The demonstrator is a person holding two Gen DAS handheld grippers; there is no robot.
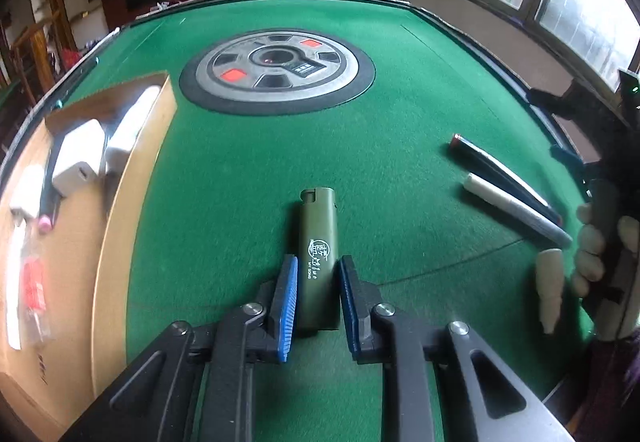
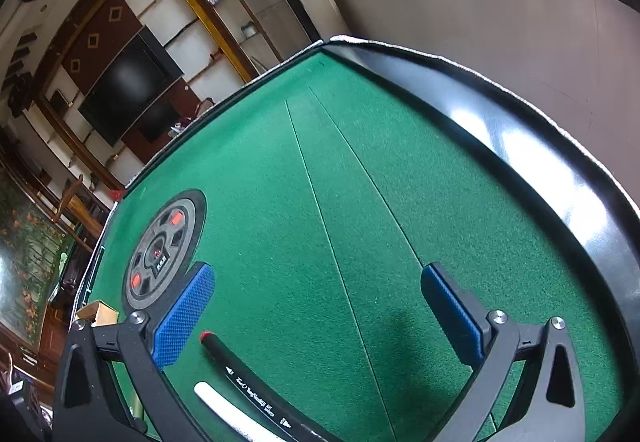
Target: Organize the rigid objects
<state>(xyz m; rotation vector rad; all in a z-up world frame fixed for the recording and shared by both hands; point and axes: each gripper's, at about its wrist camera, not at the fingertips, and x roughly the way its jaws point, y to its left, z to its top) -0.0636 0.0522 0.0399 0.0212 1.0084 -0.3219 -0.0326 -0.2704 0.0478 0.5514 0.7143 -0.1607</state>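
Observation:
An olive-green lighter [image 1: 318, 242] lies on the green felt table [image 1: 360, 146], pointing away from me. My left gripper [image 1: 319, 262] is shut on its lower half, one blue pad against each long side. To the right lie a black marker [image 1: 504, 174] and a white pen [image 1: 516, 208], side by side. In the right wrist view the right gripper [image 2: 318, 270] stands wide open above the felt with nothing between its pads. The black marker [image 2: 248, 382] and white pen [image 2: 224, 402] lie low beside its left finger.
A cardboard box [image 1: 120, 202] at the left holds white chargers [image 1: 78, 162] and other small items. A round control dial [image 1: 276, 70] is set in the table's middle. A white-gloved hand [image 1: 592, 242] is at the right edge. The black table rim [image 2: 520, 162] runs close on the right.

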